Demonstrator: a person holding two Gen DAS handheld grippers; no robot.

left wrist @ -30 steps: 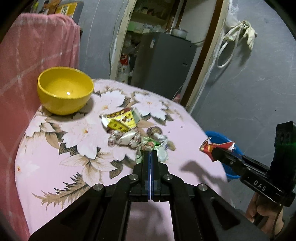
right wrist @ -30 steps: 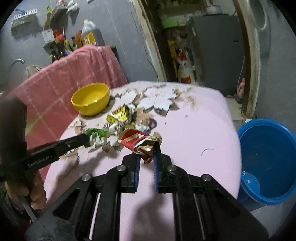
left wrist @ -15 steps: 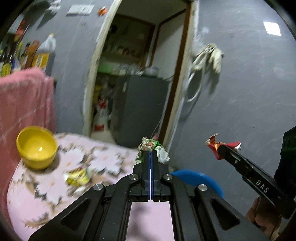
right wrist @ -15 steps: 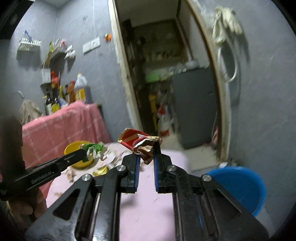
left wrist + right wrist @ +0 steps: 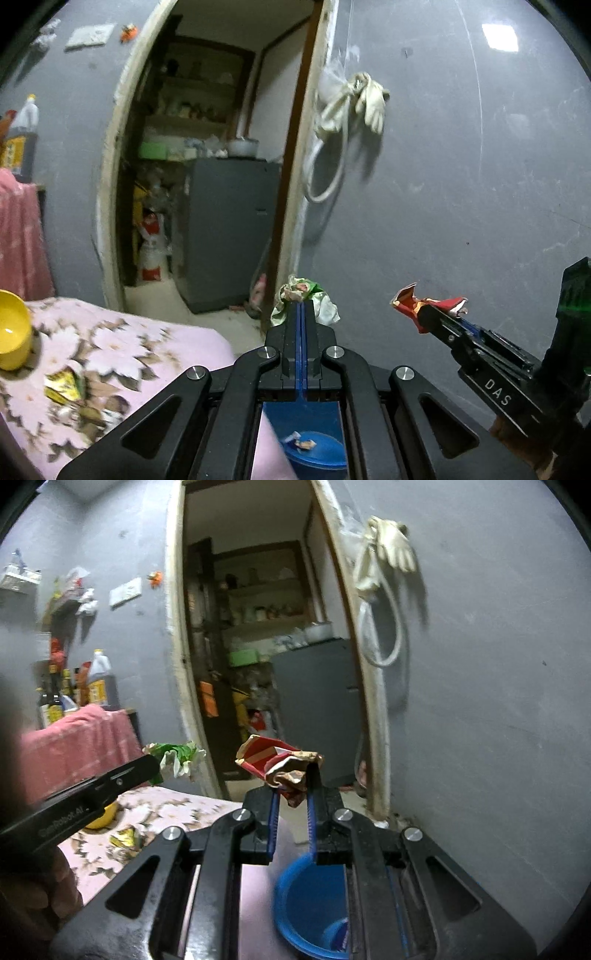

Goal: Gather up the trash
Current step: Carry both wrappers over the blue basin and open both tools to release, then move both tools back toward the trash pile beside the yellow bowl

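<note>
Your left gripper [image 5: 302, 308] pinches a crumpled green-white wrapper [image 5: 304, 299] at its jaw tips. Your right gripper [image 5: 291, 794] pinches a red wrapper [image 5: 279, 766]. Both look light, limp and crushable. The blue bucket [image 5: 310, 904] lies below the jaws, leftover scraps [image 5: 64, 386] on the table [image 5: 155, 347].

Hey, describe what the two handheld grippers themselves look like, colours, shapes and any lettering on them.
Both are matte black with angular linkage arms and silver round bolts. The left gripper has blue pads lining its straight fingers, and white lettering, too blurred to read, runs along its side in the right wrist view. The right gripper has the same blue pads and shows white letters "DAS" on its side.
</note>
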